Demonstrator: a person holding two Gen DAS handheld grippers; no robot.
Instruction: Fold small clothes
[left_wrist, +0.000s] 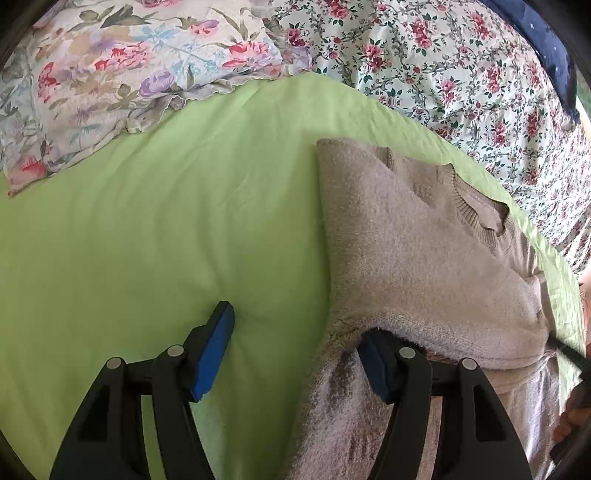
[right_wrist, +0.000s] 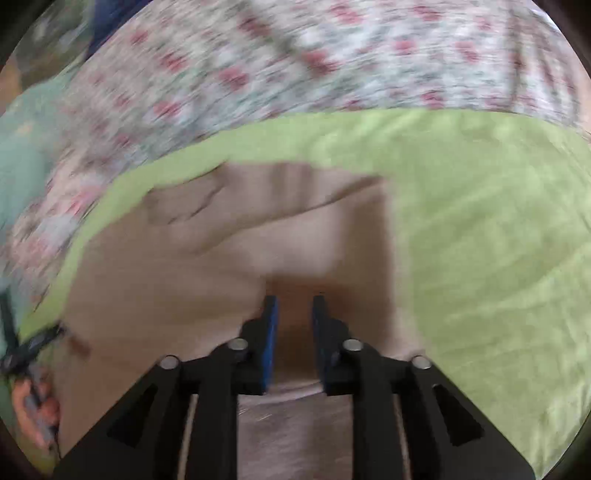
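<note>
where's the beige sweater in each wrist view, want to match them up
Left wrist view: the beige sweater fills the right half, its ribbed neckline at upper right, its near edge draped over one blue pad of the left gripper.
Right wrist view: blurred, the sweater fills the centre and lower left, behind the right gripper.
Shared landmark: the green sheet under it.
</note>
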